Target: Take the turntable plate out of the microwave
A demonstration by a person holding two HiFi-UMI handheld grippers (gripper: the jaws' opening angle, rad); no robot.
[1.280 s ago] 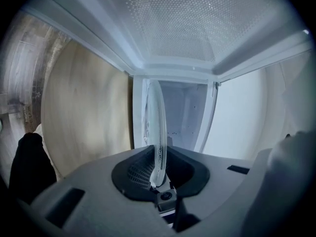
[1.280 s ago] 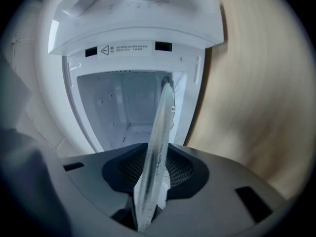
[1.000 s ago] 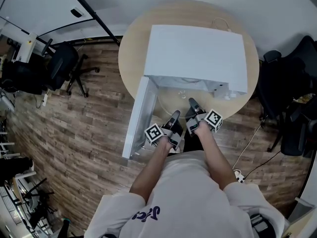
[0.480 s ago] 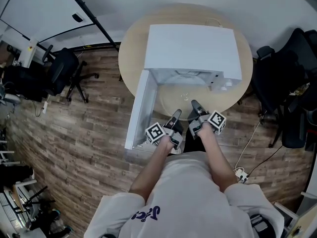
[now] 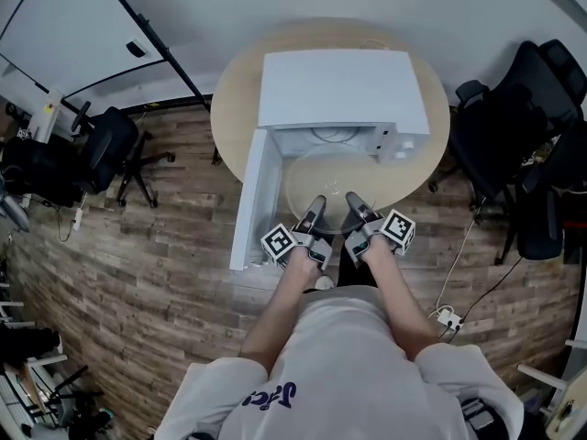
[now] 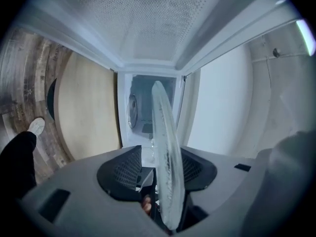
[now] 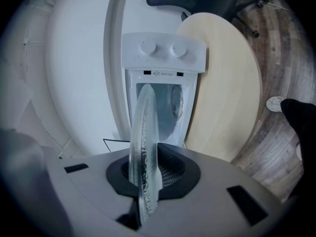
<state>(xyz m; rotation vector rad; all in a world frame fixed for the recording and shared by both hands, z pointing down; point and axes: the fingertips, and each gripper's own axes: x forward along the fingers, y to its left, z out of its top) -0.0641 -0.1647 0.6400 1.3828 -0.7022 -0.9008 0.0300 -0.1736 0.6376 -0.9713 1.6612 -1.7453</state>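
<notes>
Both grippers have drawn back toward 6 o'clock since a second ago, and the round clear glass turntable plate (image 5: pixel 335 174) has come with them. It now lies flat over the round pale wooden table (image 5: pixel 229 108), in front of the cavity mouth instead of inside it. The boxy white microwave (image 5: pixel 335 85) stands at 12 o'clock of the plate. Its white door (image 5: pixel 249 200) is swung out at 9 o'clock, so the exit path is unobstructed. The right gripper (image 5: pixel 353 202) is clamped on the near rim at about 5 o'clock; in its own view the glass edge (image 7: pixel 143 132) sits tight between the closed pads. The left gripper (image 5: pixel 316 205) is at about 7 o'clock. Its jaws have just been opening, with the rim (image 6: pixel 165 167) between them and a gap visible on one side, so it no longer pinches. Judgement: two grips on the near edge kept the thin glass level while it slid out. With only one clamp left, the plate could tip unless it rests on the table. Whether the far rim is fully clear of the cavity sill cannot be told.
</notes>
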